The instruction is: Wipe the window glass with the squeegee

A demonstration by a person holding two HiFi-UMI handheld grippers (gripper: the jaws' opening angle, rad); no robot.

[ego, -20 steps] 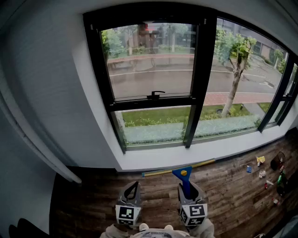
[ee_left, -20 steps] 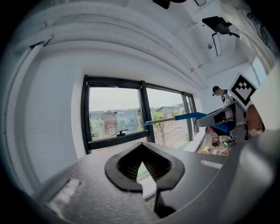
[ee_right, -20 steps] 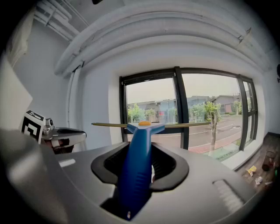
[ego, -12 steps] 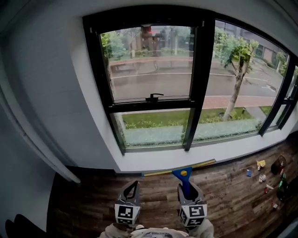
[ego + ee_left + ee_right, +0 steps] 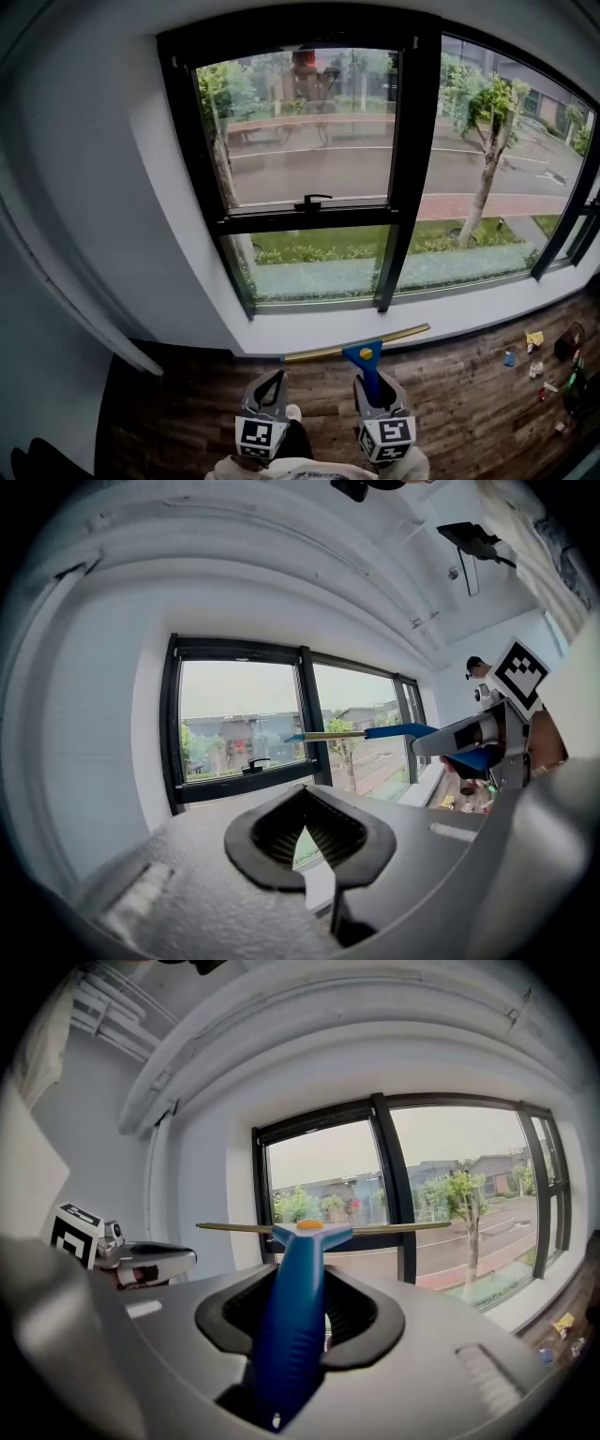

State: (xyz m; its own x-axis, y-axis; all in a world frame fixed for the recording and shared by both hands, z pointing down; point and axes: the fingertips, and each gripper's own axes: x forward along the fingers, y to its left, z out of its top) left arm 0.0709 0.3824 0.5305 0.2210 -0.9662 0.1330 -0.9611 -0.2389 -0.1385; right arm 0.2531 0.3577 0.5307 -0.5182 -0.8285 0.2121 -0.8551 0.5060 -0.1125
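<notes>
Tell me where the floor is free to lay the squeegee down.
Bare wooden floor runs left of the left gripper, up to the white wall below the window. Crowded only at far right, around the scattered small items.

Small colourful clutter (image 5: 536, 339), perhaps toys, lies on the wooden floor (image 5: 450, 394).

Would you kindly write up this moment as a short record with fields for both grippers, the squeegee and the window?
left gripper: jaws together, holding nothing
right gripper: shut on the squeegee, gripping its blue grip
squeegee: blade level, facing the window, not touching the pane
window glass: black frame, latch on the crossbar of the left pane
floor: dark wood, small items at the far right
</notes>
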